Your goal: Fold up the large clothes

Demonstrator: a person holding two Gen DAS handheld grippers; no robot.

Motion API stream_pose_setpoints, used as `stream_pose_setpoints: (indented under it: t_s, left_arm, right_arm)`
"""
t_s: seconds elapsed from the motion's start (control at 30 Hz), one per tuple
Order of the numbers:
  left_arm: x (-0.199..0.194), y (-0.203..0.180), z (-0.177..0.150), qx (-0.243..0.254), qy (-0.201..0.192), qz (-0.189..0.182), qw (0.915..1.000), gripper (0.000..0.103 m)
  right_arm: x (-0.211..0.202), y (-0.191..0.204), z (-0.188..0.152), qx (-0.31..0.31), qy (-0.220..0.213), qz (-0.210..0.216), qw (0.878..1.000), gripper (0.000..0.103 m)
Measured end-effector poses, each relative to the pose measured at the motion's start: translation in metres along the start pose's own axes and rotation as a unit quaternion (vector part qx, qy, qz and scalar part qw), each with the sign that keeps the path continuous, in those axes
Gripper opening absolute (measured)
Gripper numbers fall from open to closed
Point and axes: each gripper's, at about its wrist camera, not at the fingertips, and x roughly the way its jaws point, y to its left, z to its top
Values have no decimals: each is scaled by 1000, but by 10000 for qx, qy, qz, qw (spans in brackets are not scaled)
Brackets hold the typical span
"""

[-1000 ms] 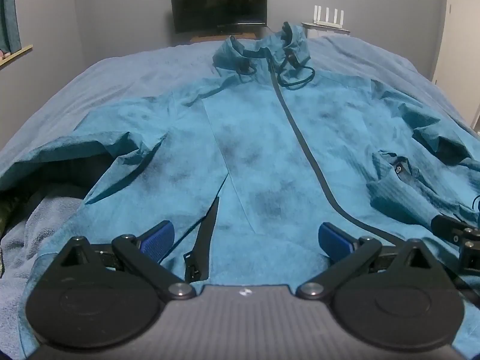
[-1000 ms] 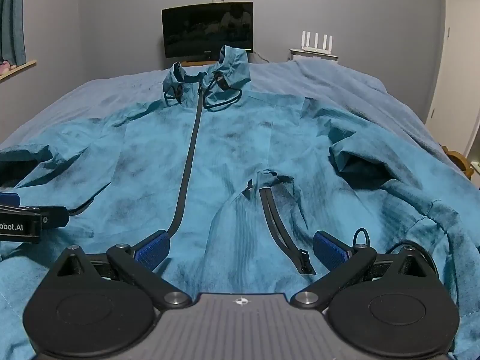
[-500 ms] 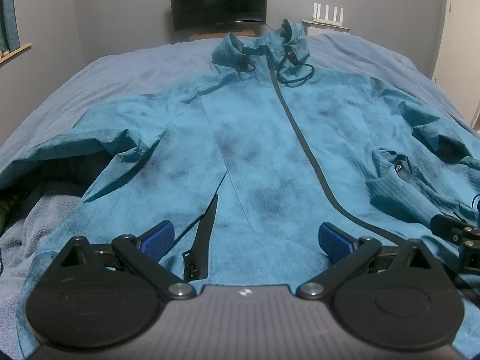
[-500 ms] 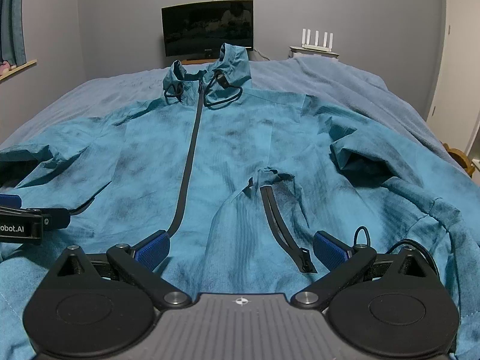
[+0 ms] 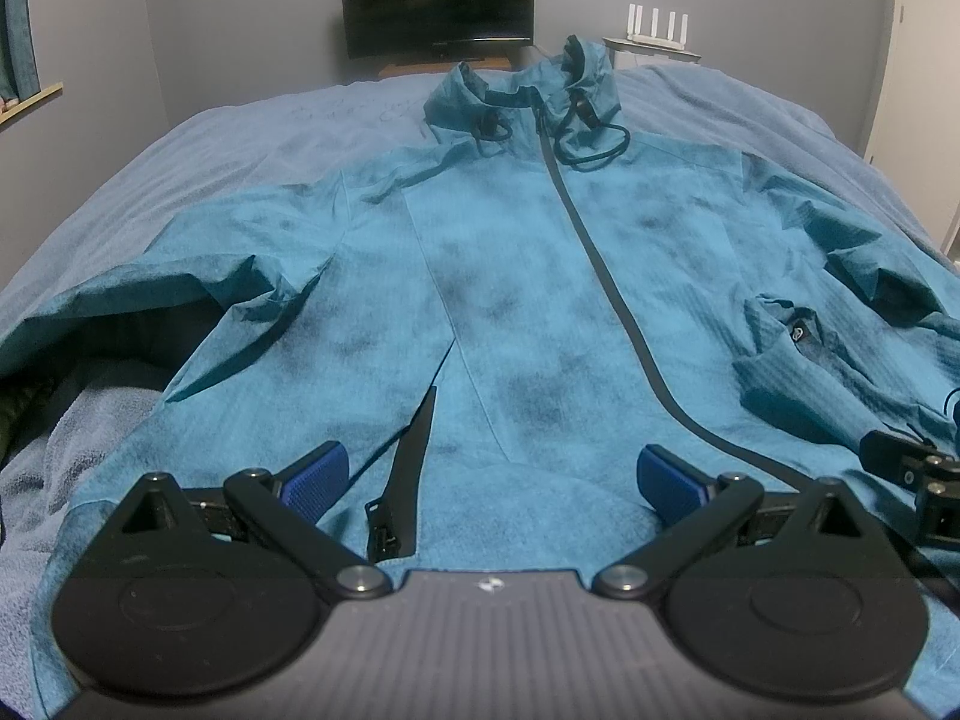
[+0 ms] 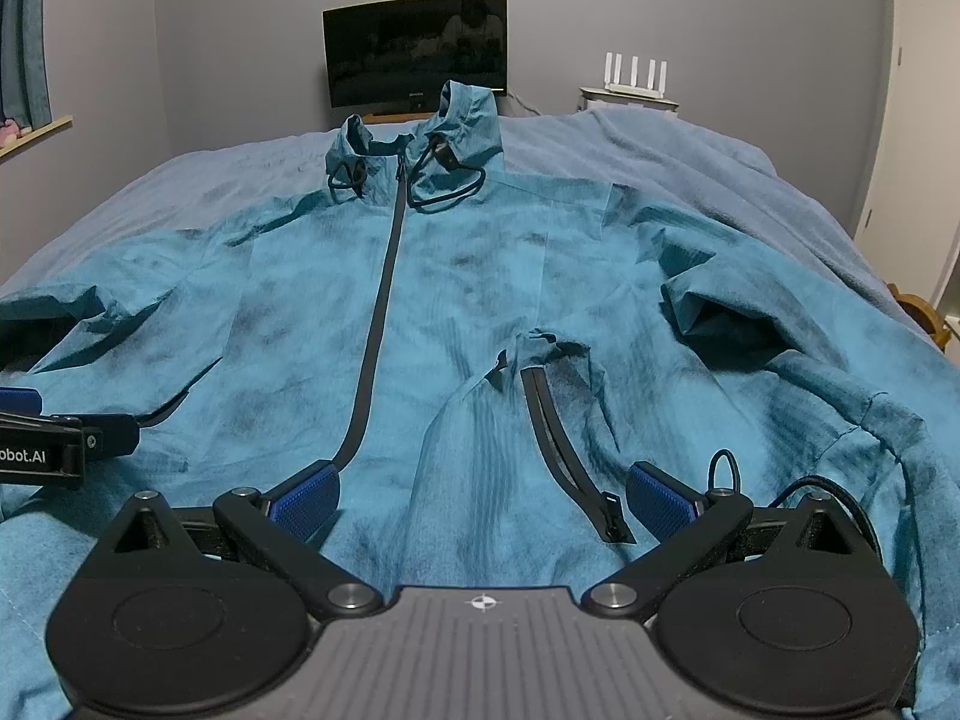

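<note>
A large teal hooded jacket [image 5: 528,276] lies front-up and spread out on the bed, zipped along a dark centre zipper [image 5: 606,276], hood at the far end. It also fills the right wrist view [image 6: 456,312]. My left gripper [image 5: 492,477] is open and empty over the jacket's lower left hem, beside an open pocket zipper [image 5: 408,456]. My right gripper [image 6: 480,495] is open and empty over the lower right hem, near the other pocket zipper [image 6: 558,438]. Each gripper shows at the edge of the other's view.
The jacket lies on a blue-grey bedspread [image 5: 240,144]. A dark monitor [image 6: 414,51] stands against the grey wall beyond the bed, with a white router [image 6: 636,75] to its right. A window sill [image 6: 36,129] is at the left.
Both grippers have stayed open over the hem. The left wrist view has shifted slightly, so the jacket sits a little lower in it.
</note>
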Motion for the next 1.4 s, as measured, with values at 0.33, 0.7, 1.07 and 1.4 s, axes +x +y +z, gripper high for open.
stream_pose_setpoints:
  t_s: [0.33,0.7,1.07,1.4]
  left_arm:
    - [-1,1,1,-5,14,-4,10000,103]
    - [2,0,2,-7,22,-9,10000,103]
    - [2,1,2,-12,33,-11,10000,103]
    - [0,1,3,-19,38,-5,10000,103]
  right_arm:
    - [1,0,0,-3,13,0,10000,103]
    - [0,0,0,-4,15,-4,10000,103]
    - [0,0,0,-4,16,-6,10000,103]
    - [-5,-2,0,63,-177,87,9998,103]
